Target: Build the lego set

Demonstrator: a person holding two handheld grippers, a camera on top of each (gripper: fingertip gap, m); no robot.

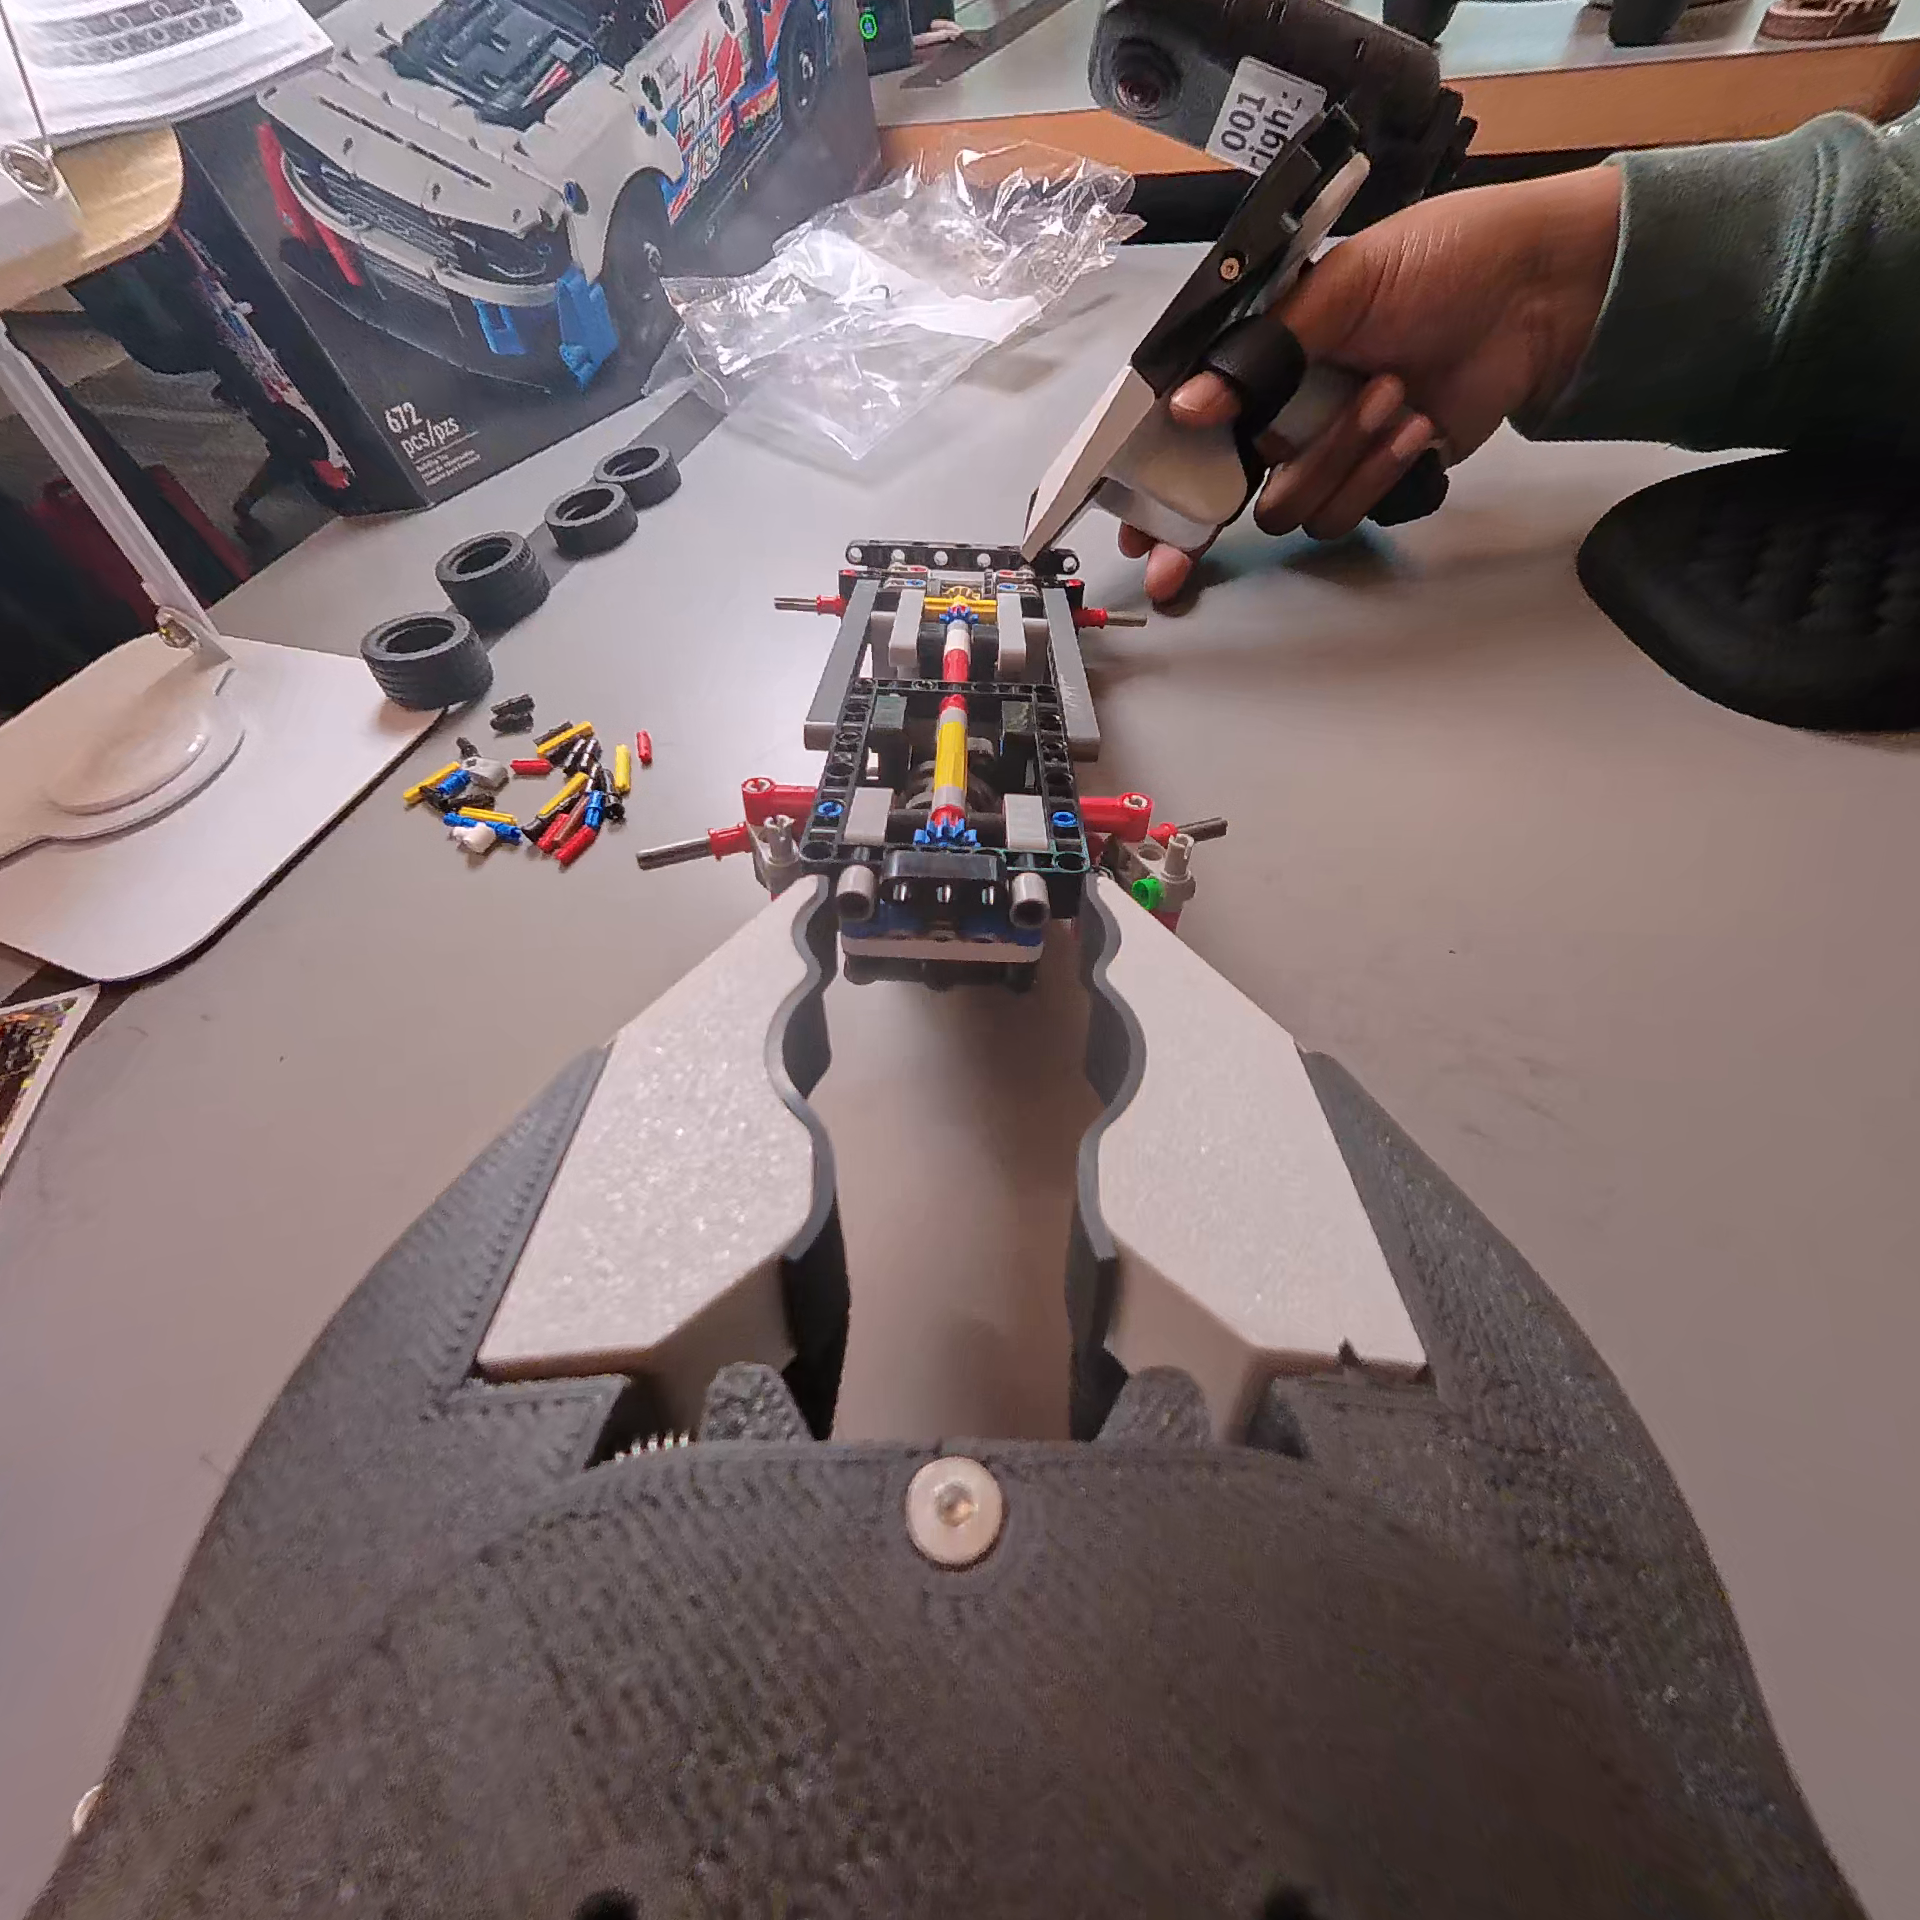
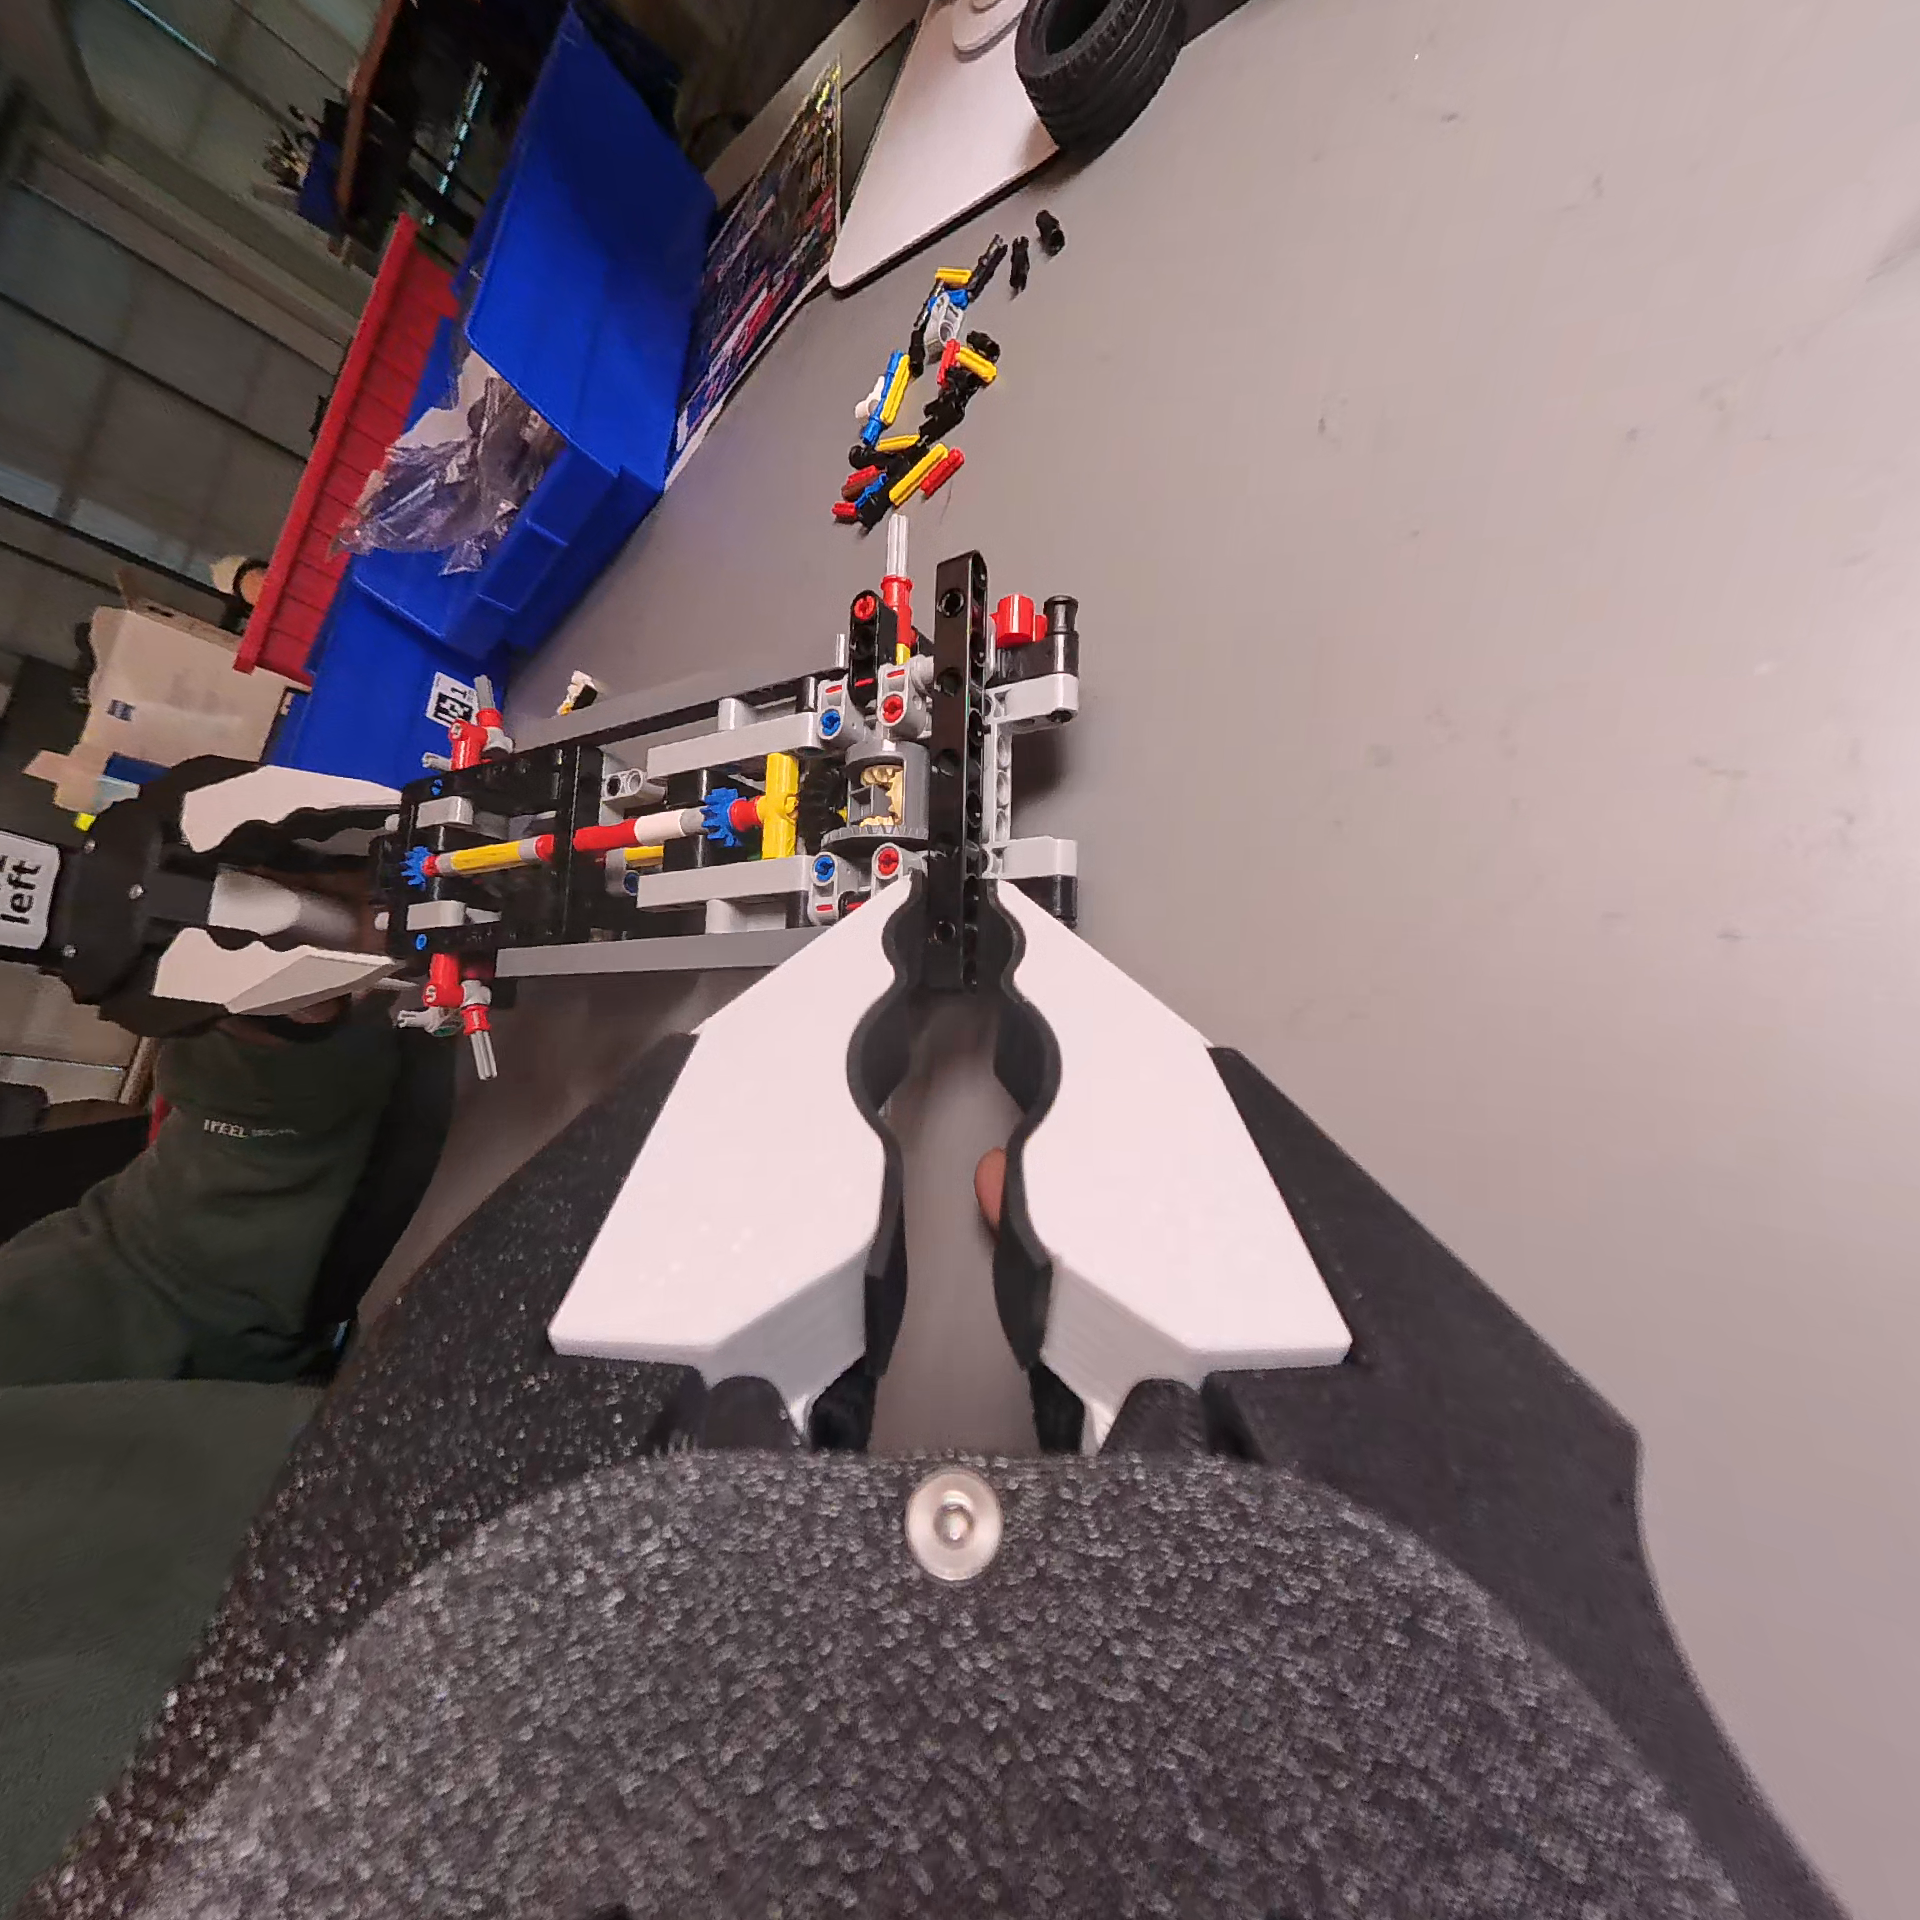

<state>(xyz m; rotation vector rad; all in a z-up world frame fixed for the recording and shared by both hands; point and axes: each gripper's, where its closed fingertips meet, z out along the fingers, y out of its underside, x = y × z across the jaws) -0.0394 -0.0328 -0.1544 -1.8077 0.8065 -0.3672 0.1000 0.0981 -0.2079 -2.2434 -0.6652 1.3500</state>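
Left wrist view shows the left hand-held gripper [image 1: 951,914] clasping the near end of the lego chassis [image 1: 951,727] on the tabletop [image 1: 1455,1039], with loose pins [image 1: 530,784], four tyres [image 1: 426,660] and the set's box [image 1: 468,239] alongside. Only the right wrist view shows the right hand-held gripper [image 2: 951,925] clamped on the black beam [image 2: 961,769] at the chassis's far end.

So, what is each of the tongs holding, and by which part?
The left tongs clamp the chassis by its near end block. The right tongs pinch the black beam across its far end, near one tip.
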